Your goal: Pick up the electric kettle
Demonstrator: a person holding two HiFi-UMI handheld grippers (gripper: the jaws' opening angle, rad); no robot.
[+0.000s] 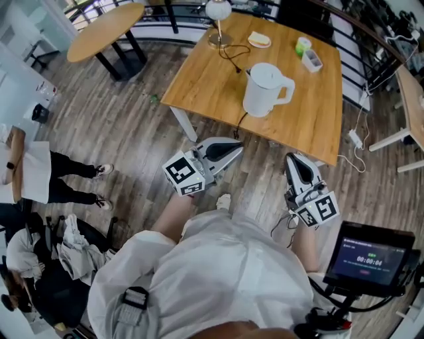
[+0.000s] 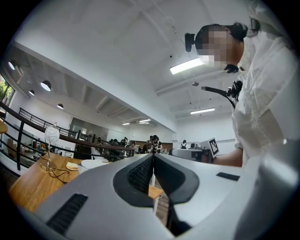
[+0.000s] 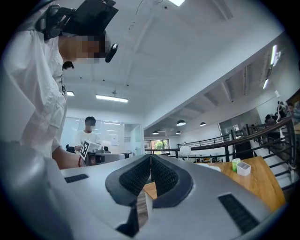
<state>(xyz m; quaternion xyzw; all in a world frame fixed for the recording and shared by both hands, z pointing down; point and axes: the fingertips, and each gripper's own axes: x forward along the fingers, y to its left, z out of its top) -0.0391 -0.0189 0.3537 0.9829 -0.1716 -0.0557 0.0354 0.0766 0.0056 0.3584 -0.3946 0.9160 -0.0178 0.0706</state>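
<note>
Head view
Kettle (image 1: pixel 265 89): white, lid on, upright on the wooden desk (image 1: pixel 199 79), close to the desk's near edge.
Handling: probably a stiff shell with a smooth, slippery body. Its weight depends on the water inside, which cannot be seen.
Hold: the handle (image 1: pixel 289 89) juts from the kettle's right side. Clamping across it looks surer than squeezing the round body.
Cord (image 1: pixel 240 122): black, it runs from under the kettle over the near desk edge. It likely feeds the base, so a straight lift should not drag it.
Behind kettle: lamp (image 1: pixel 218 13) with its own looped lead, and a plate (image 1: pixel 259 40).
Right of and behind kettle: green cup (image 1: pixel 303 45) and a clear box (image 1: pixel 311 61), well apart from the handle.
Left claw (image 1: pixel 237 147): on the near side of the kettle, short of the desk and apart from the kettle.
Right claw (image 1: pixel 292 159): likewise on the near side, below the handle side.
Way in: nothing stands between either claw and the kettle.

Left gripper view
Left claw state: jaws pressed together, nothing between them. The kettle's white top peeks over the left jaw.

Right gripper view
Right claw state: jaws together and empty. It must part before taking the handle.
</note>
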